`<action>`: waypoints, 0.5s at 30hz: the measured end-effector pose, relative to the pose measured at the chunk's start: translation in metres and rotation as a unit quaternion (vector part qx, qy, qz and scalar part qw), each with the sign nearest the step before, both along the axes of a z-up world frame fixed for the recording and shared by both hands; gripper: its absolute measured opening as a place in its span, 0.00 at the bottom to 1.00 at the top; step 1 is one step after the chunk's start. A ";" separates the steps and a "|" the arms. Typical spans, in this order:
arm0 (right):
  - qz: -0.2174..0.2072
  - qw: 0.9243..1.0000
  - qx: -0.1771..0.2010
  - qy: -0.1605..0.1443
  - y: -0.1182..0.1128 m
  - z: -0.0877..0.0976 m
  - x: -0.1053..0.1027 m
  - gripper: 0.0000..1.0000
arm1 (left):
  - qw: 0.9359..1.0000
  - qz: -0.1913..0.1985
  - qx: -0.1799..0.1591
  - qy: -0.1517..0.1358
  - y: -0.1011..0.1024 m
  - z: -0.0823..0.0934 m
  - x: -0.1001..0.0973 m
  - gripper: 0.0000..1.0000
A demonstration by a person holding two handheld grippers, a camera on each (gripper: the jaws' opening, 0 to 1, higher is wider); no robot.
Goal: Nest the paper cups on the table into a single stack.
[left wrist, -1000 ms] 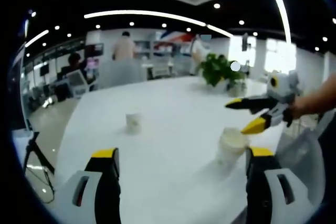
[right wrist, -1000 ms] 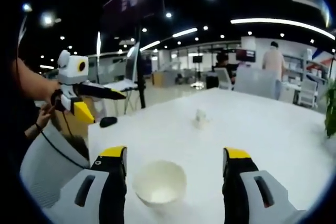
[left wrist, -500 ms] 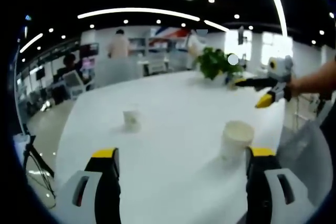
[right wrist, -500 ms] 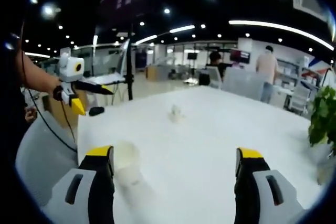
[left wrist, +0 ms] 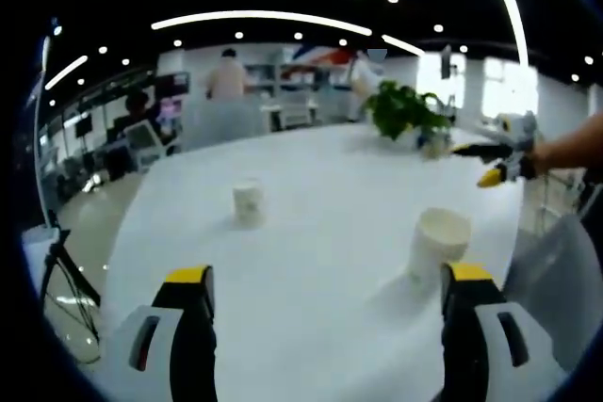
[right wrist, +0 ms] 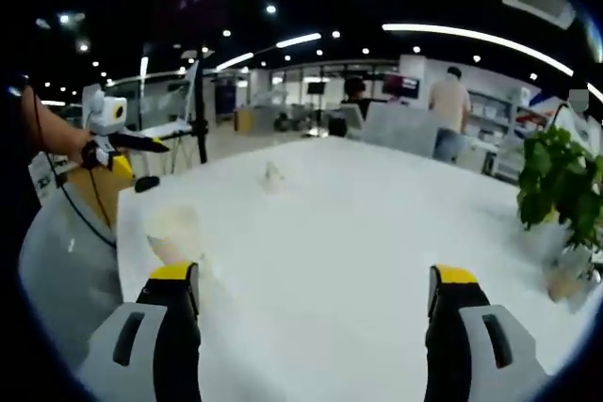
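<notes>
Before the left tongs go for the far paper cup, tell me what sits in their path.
Nothing visible does. Bare white table lies between the open left tongs and the far paper cup. The near paper cup stands off to the right, by the right-hand jaw.

Left gripper point(left wrist: 325, 327): two wide grey fingers point(left wrist: 179, 345), black inner faces, yellow caps on the tips, a dark oval slot with a red mark in each grey shell. Right gripper point(right wrist: 311, 327): same build, grey fingers point(right wrist: 155, 345), yellow tips, dark slots. From the other side each tool looks slim: black fingers, yellow wedge underneath, white-grey body. A thin black cable point(right wrist: 80, 218) hangs from the left one. Person's forearm point(left wrist: 570, 148) is bare, sleeve not visible.
</notes>
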State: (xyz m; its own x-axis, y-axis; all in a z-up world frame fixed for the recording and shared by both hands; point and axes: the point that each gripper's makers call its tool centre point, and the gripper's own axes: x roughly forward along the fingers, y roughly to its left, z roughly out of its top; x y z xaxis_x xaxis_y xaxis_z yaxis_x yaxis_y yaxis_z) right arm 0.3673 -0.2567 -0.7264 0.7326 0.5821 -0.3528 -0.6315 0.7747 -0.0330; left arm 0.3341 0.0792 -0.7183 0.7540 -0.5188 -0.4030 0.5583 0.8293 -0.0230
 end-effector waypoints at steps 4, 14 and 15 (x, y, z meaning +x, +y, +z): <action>-0.001 1.000 -0.002 0.006 -0.003 -0.002 0.001 1.00 | 1.000 0.012 -0.013 0.000 0.003 -0.001 -0.001 0.99; 0.006 1.000 0.000 0.005 0.000 -0.002 -0.002 1.00 | 0.999 0.015 -0.015 0.029 0.002 -0.017 0.004 0.98; 0.007 1.000 0.000 0.005 0.000 -0.002 -0.002 1.00 | 0.999 0.014 -0.012 0.028 0.001 -0.020 0.006 0.99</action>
State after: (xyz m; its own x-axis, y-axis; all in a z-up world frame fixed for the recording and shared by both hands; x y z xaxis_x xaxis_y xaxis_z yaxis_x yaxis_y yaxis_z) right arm 0.3654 -0.2563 -0.7282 0.7206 0.5922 -0.3607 -0.6426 0.7658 -0.0265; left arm 0.3397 0.0806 -0.7379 0.7448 -0.5082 -0.4325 0.5321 0.8434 -0.0747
